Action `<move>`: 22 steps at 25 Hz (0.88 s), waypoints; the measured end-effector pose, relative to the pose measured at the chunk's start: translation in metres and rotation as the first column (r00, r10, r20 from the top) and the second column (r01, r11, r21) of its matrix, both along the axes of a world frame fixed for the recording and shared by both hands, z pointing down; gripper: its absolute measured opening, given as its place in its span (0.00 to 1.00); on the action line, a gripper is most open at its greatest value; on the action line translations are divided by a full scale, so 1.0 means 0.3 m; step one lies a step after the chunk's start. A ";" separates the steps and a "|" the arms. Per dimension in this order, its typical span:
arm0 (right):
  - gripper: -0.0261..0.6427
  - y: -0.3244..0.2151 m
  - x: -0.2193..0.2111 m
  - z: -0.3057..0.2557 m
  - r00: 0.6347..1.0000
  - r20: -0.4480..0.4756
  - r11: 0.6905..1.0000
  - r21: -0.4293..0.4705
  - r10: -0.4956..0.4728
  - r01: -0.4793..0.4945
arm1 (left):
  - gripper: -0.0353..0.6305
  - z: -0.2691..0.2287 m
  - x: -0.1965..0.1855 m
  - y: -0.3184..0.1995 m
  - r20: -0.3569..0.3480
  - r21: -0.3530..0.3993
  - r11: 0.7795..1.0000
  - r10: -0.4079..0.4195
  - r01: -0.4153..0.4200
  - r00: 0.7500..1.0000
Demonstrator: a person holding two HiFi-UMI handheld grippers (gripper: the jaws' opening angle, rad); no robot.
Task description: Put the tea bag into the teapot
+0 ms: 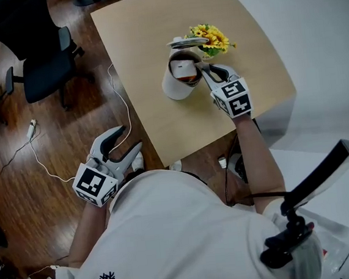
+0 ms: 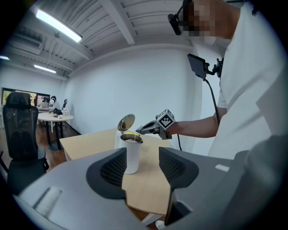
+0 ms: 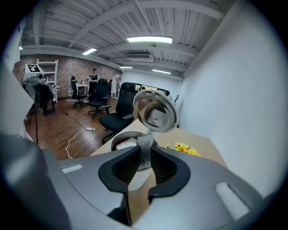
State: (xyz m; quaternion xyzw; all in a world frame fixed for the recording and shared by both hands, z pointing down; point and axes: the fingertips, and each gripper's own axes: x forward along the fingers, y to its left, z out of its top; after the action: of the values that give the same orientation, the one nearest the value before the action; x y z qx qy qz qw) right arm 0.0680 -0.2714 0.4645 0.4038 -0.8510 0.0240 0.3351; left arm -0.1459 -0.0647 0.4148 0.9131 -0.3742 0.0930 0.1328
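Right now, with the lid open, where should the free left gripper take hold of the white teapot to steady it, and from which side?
Probably the white wall of the teapot, below the rim, coming in level from the person's left. The body is upright and straight-sided there. The top is taken: the lid stands open, and the right gripper holds the tea bag over the mouth.

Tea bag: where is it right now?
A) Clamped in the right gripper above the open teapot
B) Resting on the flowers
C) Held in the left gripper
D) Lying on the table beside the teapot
A: the right gripper view shows the tea bag pinched between the shut jaws of the right gripper, just over the mouth of the teapot, whose lid stands open.
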 end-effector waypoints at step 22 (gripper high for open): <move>0.25 -0.040 -0.156 0.111 0.999 -0.021 0.998 -0.045 -0.050 0.049 | 0.36 0.007 -0.136 0.027 0.002 -0.027 0.997 -0.078 0.079 0.997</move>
State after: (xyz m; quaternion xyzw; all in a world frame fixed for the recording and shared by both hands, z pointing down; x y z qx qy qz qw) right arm 0.0212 -0.2835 0.4979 0.3754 -0.8562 0.0301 0.3538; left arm -0.1866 -0.0566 0.4168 0.8958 -0.4086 0.0932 0.1484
